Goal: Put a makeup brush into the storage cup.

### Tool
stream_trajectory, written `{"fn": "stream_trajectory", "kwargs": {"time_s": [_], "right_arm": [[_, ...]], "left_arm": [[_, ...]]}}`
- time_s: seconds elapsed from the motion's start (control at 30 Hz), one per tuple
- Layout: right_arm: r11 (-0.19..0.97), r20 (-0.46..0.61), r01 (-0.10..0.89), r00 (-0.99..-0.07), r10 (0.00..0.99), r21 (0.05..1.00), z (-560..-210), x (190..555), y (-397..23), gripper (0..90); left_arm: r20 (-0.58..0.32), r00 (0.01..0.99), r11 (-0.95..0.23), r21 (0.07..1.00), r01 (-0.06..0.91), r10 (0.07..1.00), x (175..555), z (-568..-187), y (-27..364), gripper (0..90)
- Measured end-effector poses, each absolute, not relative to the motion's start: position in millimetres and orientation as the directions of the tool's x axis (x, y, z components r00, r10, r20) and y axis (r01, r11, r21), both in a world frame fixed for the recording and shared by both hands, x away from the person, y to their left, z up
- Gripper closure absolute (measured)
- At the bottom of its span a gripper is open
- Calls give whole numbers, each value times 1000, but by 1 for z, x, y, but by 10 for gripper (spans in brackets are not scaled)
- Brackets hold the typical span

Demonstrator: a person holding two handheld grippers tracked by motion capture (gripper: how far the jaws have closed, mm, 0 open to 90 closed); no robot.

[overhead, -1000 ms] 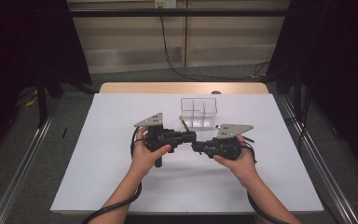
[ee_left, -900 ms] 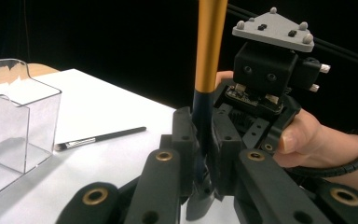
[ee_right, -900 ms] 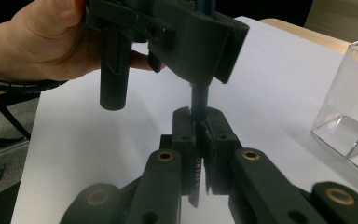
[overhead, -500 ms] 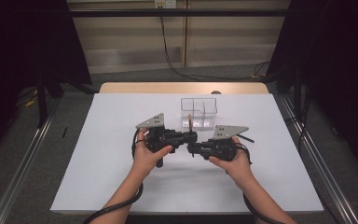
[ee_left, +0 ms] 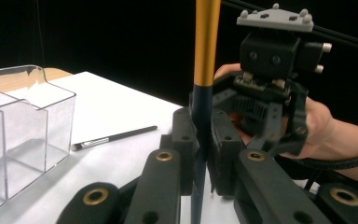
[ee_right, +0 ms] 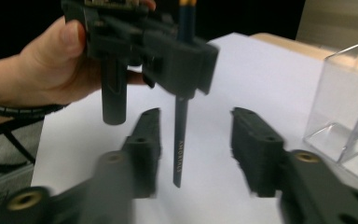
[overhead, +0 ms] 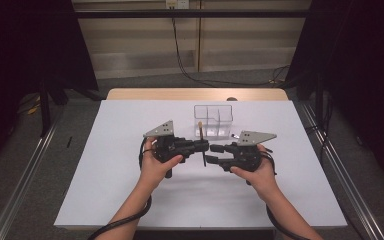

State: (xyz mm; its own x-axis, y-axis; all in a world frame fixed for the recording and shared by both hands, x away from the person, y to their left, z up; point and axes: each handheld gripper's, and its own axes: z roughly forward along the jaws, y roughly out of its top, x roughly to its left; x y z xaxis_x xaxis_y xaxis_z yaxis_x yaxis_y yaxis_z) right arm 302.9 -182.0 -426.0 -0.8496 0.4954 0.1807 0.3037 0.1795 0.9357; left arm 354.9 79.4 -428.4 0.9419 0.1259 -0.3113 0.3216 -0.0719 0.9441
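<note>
Now we have the left claw [overhead: 202, 145] clamped on a slim brush [overhead: 200, 141] with a gold upper handle and a dark lower shaft, holding it roughly upright above the white worktop [overhead: 105, 150]. In the left claw view the brush [ee_left: 204, 93] stands pinched between our two black pads [ee_left: 186, 140], gold part rising out of the top of the frame. Our right claw [overhead: 214, 154] faces it from the other side; its jaws have just been opening and now stand apart on either side of the dark shaft [ee_right: 181, 135] without pressing on it. Behind both claws sits a clear divided organiser [overhead: 213, 120]. Beside that organiser [ee_left: 23, 135] a dark pencil [ee_left: 114, 138] lies flat on the worktop.
</note>
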Motion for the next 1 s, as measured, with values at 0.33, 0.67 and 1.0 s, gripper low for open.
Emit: {"fn": "stream_trajectory", "kwargs": {"time_s": [0.33,0.67,1.0], "right_arm": [[143,177,296,-825,537,944,-421,305,-194,152],[121,178,287,-820,544,950,-415,307,-197,121],[112,170,271,-823,542,956,-402,311,-195,120]], "left_arm": [[-299,944,-93,945,313,138,355,-428,79,829],[-288,946,-110,946,305,148,355,-429,79,829],[-272,950,-131,947,293,154,355,-429,76,829]]}}
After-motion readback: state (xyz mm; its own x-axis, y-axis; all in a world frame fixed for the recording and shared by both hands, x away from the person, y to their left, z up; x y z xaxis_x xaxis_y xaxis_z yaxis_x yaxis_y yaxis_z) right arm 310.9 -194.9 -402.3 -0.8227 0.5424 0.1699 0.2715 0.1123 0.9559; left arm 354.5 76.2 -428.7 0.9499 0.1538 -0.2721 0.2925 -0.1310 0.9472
